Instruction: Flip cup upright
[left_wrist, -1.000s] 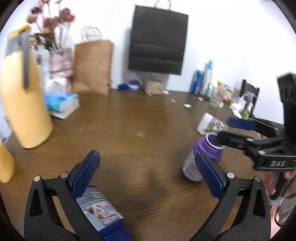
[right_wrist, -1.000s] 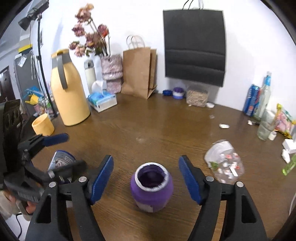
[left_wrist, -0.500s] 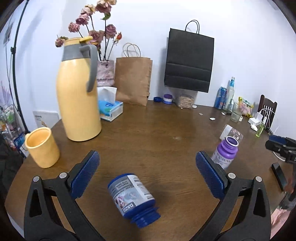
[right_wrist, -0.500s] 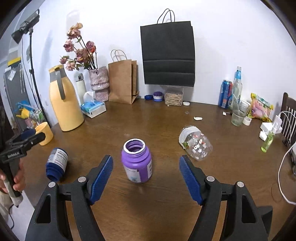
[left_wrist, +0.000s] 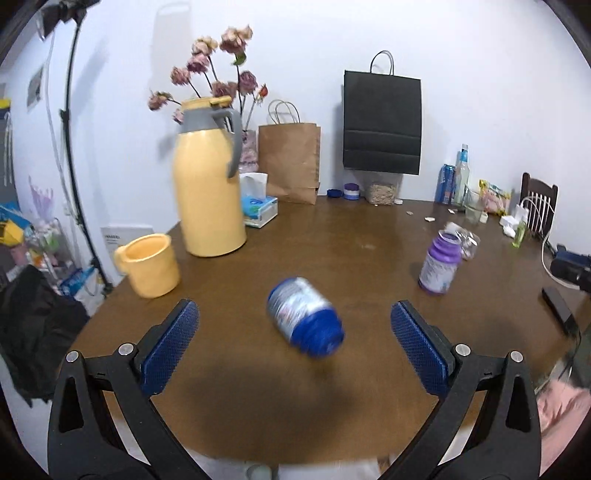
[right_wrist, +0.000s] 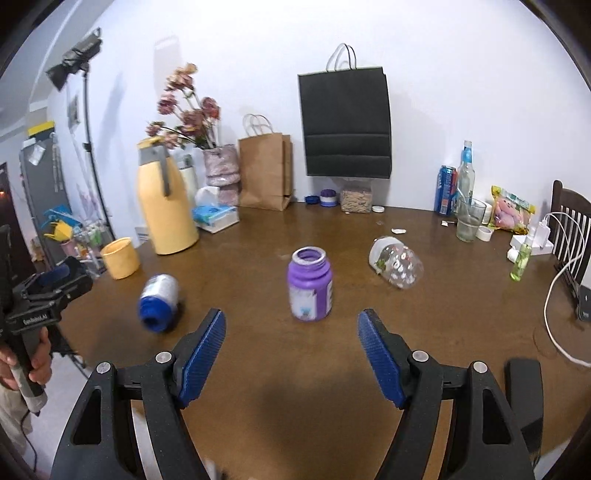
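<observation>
A clear patterned cup (right_wrist: 397, 266) lies on its side on the brown table (right_wrist: 295, 387), right of an upright open purple bottle (right_wrist: 310, 284). My right gripper (right_wrist: 291, 319) is open and held back from the purple bottle, touching nothing. A blue bottle (left_wrist: 304, 321) lies on its side, blurred, just beyond my open left gripper (left_wrist: 293, 314), which is empty. In the left wrist view the purple bottle (left_wrist: 441, 266) stands at the right with the clear cup (left_wrist: 467, 242) partly hidden behind it.
A yellow cup (left_wrist: 149, 266) stands upright by a tall yellow jug (left_wrist: 208, 184) at the left. Paper bags (right_wrist: 266, 171), a tissue box, a vase of flowers, bottles, a glass (right_wrist: 470, 219) and snacks line the far edge. A white cable (right_wrist: 554, 295) trails at the right.
Both grippers have drawn back and up from the table. The purple bottle now stands farther from the right gripper. The blue bottle has shifted and looks blurred.
</observation>
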